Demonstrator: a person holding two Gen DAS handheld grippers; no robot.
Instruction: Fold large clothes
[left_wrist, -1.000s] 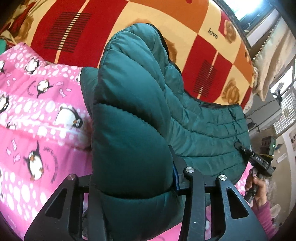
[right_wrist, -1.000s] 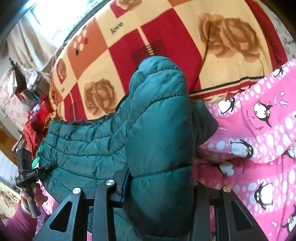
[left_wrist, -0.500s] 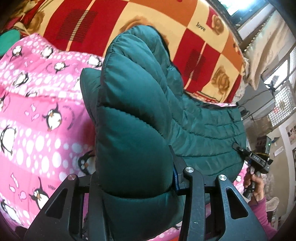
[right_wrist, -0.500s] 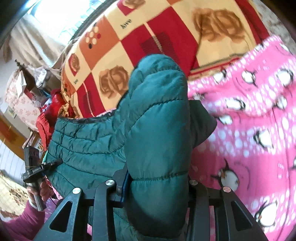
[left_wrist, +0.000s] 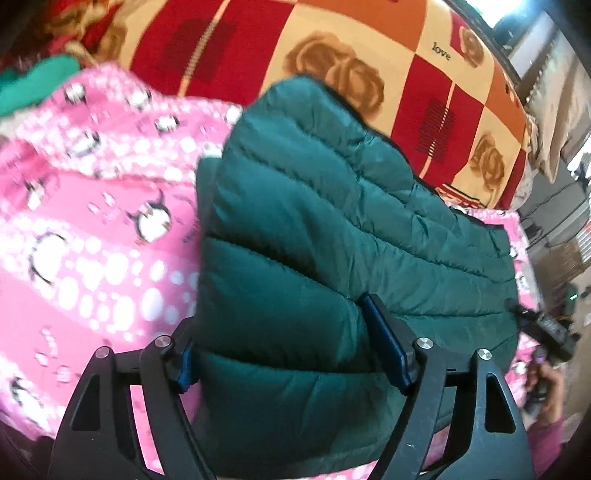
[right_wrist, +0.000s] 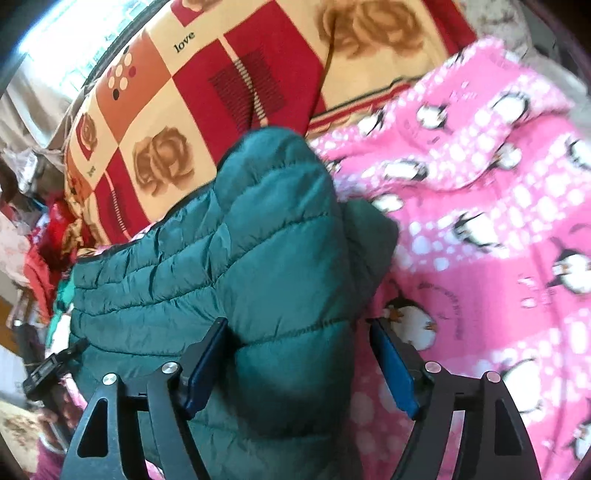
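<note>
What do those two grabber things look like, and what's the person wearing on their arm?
Each one is a black frame of triangular struts with cut-out holes and round silver bolts. The left gripper and right gripper both have flat blue pads on their fingers. The person's sleeve is magenta.

Both tongs, left (left_wrist: 295, 350) and right (right_wrist: 299, 365), are opening off the jacket (left_wrist: 332, 240).

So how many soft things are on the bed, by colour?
Green: 1, the puffy jacket
Pink: 1, the penguin blanket
Red and cream: 1, the rose blanket
Total: 3
</note>
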